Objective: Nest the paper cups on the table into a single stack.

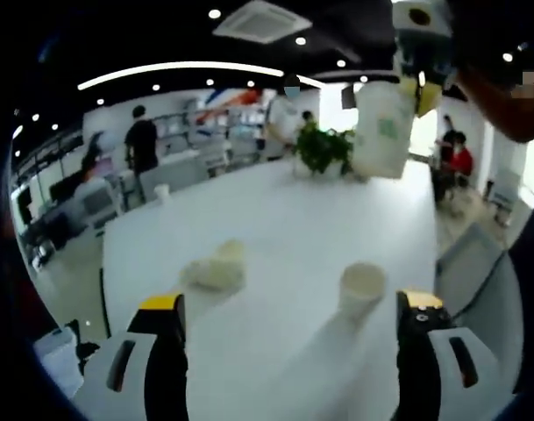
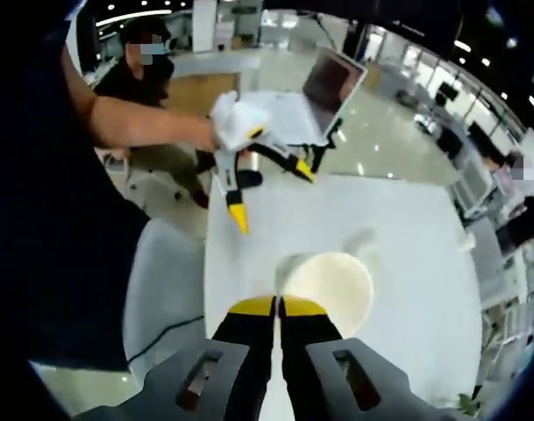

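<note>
We see both views softly blurred and bent at the edges, lit by ceiling spots and a curved strip light [image 1: 183, 68], with bright window glare beyond the tongs and faint shadows on the white desk [image 1: 275, 219].

Upright white paper cup [image 1: 362, 288] lower right on the table. Another cup [image 1: 382, 130] held aloft, upper right. Crumpled cup [image 1: 216, 267] lying left of centre.

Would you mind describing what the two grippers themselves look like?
The left gripper has black fingers with yellow tips on pale grey, slotted housings. The right gripper matches: black fingers, yellow tips, grey slotted body.
</note>
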`<action>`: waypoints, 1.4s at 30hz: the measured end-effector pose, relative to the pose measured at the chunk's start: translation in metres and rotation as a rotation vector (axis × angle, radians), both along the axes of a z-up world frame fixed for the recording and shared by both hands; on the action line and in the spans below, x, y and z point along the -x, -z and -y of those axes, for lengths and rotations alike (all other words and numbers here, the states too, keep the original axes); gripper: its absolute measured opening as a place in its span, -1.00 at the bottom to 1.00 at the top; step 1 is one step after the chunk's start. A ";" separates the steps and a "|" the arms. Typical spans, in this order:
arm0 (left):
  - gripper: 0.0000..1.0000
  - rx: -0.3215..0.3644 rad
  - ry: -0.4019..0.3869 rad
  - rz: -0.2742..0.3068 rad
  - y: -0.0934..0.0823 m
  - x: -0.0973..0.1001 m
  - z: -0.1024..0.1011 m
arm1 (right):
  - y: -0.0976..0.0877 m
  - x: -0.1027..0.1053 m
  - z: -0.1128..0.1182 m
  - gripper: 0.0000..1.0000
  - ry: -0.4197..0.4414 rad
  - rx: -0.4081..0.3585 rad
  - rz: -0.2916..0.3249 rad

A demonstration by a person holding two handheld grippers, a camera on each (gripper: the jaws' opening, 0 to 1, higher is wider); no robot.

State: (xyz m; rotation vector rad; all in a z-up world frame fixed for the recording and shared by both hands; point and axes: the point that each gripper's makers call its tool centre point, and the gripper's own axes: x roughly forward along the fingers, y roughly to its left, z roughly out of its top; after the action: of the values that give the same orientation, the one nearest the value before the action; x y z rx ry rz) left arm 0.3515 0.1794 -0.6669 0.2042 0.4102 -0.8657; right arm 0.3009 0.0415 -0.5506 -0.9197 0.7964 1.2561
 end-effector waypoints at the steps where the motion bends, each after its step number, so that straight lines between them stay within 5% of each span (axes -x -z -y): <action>1: 0.96 -0.001 -0.003 0.000 0.001 0.001 -0.001 | 0.002 0.000 0.000 -1.00 -0.006 0.033 0.002; 12: 0.96 -0.014 -0.055 -0.047 0.014 0.010 -0.020 | 0.017 0.001 -0.001 -1.00 -0.027 0.191 0.019; 28: 0.96 0.011 -0.086 -0.039 0.012 0.011 -0.024 | 0.022 -0.001 -0.002 -1.00 -0.023 0.220 0.024; 36: 0.96 -0.011 -0.112 -0.064 0.021 0.011 -0.028 | 0.035 -0.004 0.002 -1.00 -0.004 0.240 0.029; 42: 0.96 0.032 -0.119 -0.074 0.021 0.011 -0.025 | 0.043 -0.004 0.003 -1.00 0.007 0.244 0.023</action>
State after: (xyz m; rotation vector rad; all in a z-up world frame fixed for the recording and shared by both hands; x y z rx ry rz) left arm 0.3402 0.2039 -0.6881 0.1168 0.4729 -0.7634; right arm 0.3045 0.0387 -0.5936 -1.1241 0.9473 1.1566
